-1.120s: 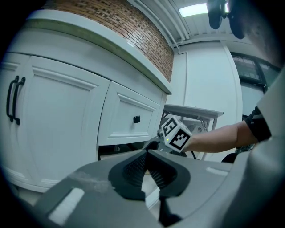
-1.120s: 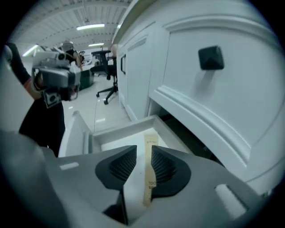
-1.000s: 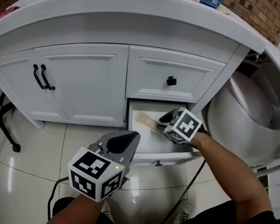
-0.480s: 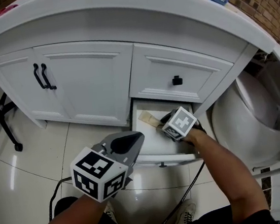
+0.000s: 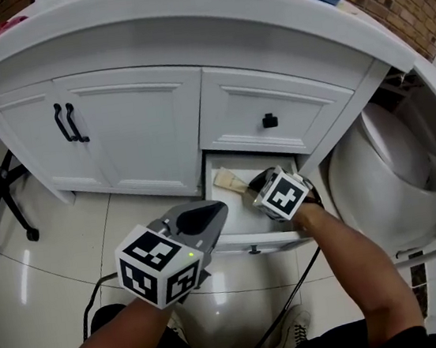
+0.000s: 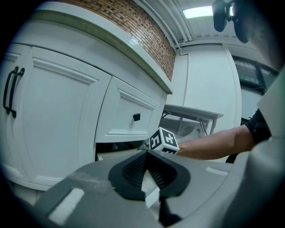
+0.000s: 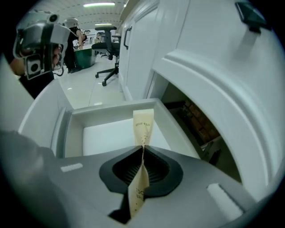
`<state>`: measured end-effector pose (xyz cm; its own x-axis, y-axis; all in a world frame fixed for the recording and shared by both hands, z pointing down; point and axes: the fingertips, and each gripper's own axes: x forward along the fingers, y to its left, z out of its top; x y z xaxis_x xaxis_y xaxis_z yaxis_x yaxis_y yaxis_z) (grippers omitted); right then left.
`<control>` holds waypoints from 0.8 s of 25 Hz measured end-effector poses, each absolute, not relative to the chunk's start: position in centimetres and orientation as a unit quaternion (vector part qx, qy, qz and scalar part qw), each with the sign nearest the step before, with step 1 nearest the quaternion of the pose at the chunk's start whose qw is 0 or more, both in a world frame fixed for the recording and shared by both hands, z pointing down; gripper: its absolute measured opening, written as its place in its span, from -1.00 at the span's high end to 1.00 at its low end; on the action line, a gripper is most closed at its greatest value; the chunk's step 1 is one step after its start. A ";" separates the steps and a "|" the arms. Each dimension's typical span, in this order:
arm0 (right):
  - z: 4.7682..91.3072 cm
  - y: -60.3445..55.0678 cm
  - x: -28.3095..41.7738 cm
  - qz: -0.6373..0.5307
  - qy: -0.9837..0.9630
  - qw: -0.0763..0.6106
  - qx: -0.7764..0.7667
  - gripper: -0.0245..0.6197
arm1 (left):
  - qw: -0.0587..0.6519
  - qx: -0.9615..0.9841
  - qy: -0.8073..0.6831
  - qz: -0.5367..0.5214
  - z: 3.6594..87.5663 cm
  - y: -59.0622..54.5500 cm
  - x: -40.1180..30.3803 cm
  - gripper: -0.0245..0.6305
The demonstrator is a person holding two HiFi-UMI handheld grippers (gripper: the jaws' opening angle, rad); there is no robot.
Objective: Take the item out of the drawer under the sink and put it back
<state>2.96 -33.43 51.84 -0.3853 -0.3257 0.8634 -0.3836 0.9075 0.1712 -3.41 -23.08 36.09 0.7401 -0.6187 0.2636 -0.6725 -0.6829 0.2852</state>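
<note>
Beneath the sink tabletop stands a white vanity cabinet [image 5: 133,133]; its lower drawer [image 5: 251,242] is pulled open, its pale floor [image 7: 107,136] visible; the left tongs [image 5: 207,213] hang in front of the drawer and apart from it, the tips [image 6: 149,167] closed together on nothing; the right tongs [image 5: 257,181] reach over the drawer, clamped [image 7: 143,153] on the middle of a slim cream packet [image 7: 143,122]; its upper end [image 5: 227,181] points towards the drawer's back, its lower end trails below the grip; it appears to hang clear of the drawer floor. Progress, as judged: the grasp is made and the packet is within the drawer's outline; outward or return leg cannot be told; laying it down, letting go and shutting the drawer remain.
</note>
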 end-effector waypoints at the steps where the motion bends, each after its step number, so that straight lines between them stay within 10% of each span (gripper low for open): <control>1: 51.2 -33.4 3.2 0.018 -0.830 0.513 0.220 0.86 | 0.183 0.915 -0.353 0.073 36.0 -23.0 -3.3 0.91; 10: 44.2 -32.1 4.7 -0.023 -0.838 0.466 0.282 0.86 | 0.165 0.915 -0.360 0.070 34.6 -21.8 -3.3 0.91; 20: 34.1 -24.6 5.5 0.061 -0.906 0.265 0.325 0.88 | 0.140 0.922 -0.351 0.082 33.8 -20.0 -2.3 0.91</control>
